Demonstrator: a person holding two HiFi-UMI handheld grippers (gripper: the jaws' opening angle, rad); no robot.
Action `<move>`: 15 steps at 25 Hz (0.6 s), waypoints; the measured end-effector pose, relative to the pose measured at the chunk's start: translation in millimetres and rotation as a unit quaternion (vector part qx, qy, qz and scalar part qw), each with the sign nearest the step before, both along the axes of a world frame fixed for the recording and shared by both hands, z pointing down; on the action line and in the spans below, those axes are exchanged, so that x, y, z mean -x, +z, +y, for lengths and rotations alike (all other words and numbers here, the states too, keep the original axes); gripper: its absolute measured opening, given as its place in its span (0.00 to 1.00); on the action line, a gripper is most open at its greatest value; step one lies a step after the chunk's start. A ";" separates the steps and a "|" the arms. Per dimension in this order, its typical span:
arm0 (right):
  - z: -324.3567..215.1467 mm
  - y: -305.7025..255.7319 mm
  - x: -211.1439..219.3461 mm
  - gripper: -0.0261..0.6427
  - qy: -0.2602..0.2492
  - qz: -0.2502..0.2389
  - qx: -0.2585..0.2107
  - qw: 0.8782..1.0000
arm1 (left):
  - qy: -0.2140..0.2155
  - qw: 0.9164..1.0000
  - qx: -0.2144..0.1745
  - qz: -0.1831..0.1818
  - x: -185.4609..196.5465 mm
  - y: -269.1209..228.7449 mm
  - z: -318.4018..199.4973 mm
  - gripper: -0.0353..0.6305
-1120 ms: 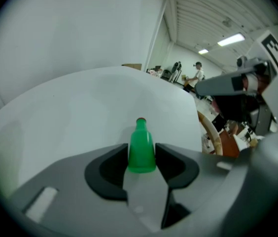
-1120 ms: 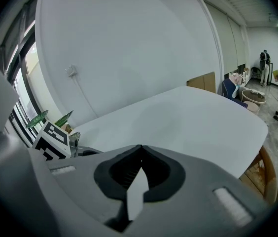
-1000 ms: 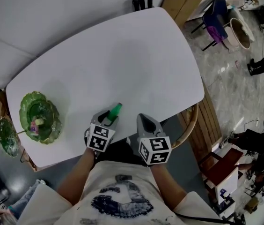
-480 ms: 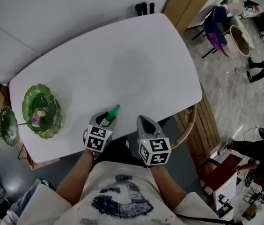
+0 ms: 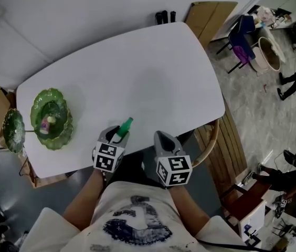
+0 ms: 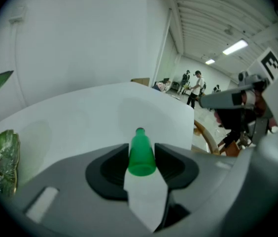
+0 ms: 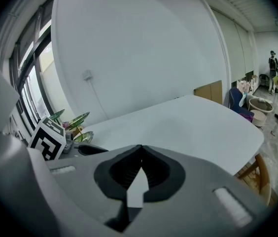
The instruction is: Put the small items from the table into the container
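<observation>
Cone [image 5: 125, 126], green, is pinched in the left tongs [image 5: 117, 136] over the bench's [image 5: 153, 72] near edge, with open white surface between it and the green dish [image 5: 59, 94] at the left end. Both forearms reach forward, with the 2 tongs side by side and angled down. The right tongs [image 5: 164, 139] are pressed together on nothing.

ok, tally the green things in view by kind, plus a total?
Leaf-shaped dishes: 2 (larger dish on the table, smaller dish past its left edge)
Cone-shaped piece: 1 (gripped in the left tongs)
Total: 3
</observation>
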State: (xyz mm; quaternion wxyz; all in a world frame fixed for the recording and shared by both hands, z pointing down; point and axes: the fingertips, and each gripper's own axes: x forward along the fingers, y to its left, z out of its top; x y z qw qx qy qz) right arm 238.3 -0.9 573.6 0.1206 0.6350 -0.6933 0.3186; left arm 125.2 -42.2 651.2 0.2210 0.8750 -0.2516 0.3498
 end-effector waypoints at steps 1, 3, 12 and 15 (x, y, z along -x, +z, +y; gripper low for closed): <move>1.1 -2.8 0.3 0.04 -0.002 0.001 -0.003 1.000 | -0.003 1.000 -0.005 0.002 0.8 -4.6 -0.1 0.29; 3.1 -8.7 1.6 0.04 -0.005 0.002 -0.010 1.000 | -0.010 1.000 -0.025 0.007 3.7 -13.1 -3.4 0.29; 11.0 -36.1 23.0 0.04 -0.032 0.006 -0.044 0.999 | -0.049 0.996 -0.065 0.026 28.9 -52.9 0.5 0.29; 13.7 -44.2 36.6 0.04 -0.045 0.006 -0.055 0.997 | -0.066 0.995 -0.071 0.028 45.7 -59.7 7.5 0.29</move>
